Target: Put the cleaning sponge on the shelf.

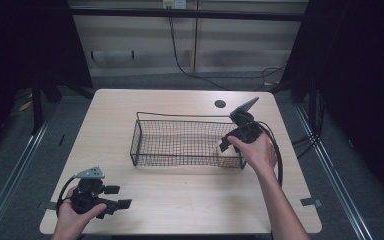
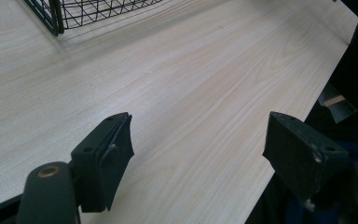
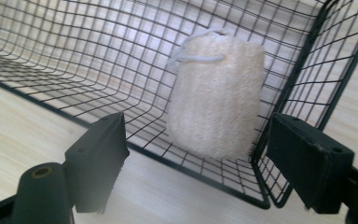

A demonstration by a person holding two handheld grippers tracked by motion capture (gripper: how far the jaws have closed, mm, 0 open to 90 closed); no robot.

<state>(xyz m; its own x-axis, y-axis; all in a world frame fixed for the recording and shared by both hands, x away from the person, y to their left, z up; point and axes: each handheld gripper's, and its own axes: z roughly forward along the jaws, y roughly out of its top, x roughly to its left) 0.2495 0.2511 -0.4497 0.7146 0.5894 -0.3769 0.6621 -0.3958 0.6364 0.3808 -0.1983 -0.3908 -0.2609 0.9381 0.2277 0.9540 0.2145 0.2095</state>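
The pale loofah pad (image 3: pixel 216 95) already lies inside the wire basket (image 1: pixel 145 120), in its right-hand corner, so the placing looks done. The right tongs (image 3: pixel 196 154) stand wide at the basket's rim, holding nothing. The left tongs (image 2: pixel 198 144) gape empty over the bare tabletop (image 2: pixel 205 70). Probably only pulling away remains.

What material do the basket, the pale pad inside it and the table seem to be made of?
Basket: thin metal wire, apparently with a black coating, welded into an open grid.
Pale pad: probably loofah or a coarse woven fibre; cream, rough ribbed surface, white cord loop on top.
Table: light wood-grain surface, smooth and matt, likely laminate rather than solid wood.
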